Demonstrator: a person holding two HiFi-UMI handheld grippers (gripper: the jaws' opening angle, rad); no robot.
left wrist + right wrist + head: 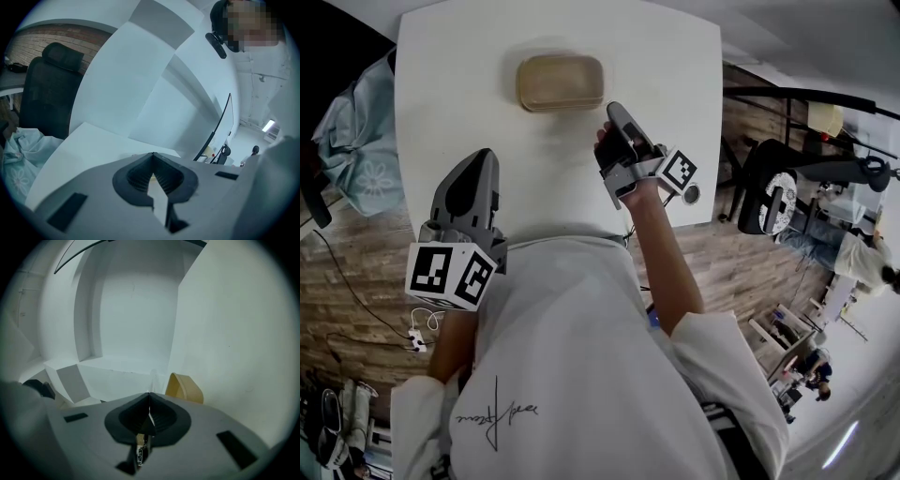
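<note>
A tan paper tray point(561, 82) lies empty on the white table point(469, 66), towards its far side. My right gripper point(613, 106) hovers just right of the tray's near right corner with its jaws shut and nothing clearly between them. In the right gripper view the closed tips point(149, 393) point past the tray point(185, 387); a faint clear sliver shows above them and I cannot tell what it is. My left gripper point(485, 155) is shut and empty over the table's near left part, well short of the tray. Its tips point(152, 154) meet above the bare tabletop point(93, 140).
A dark chair with a light blue cloth point(352, 141) stands at the table's left side. A small round thing point(691, 194) sits by the near right corner. A black office chair point(769, 197) and people are off to the right. Cables and a power strip point(417, 339) lie on the wooden floor.
</note>
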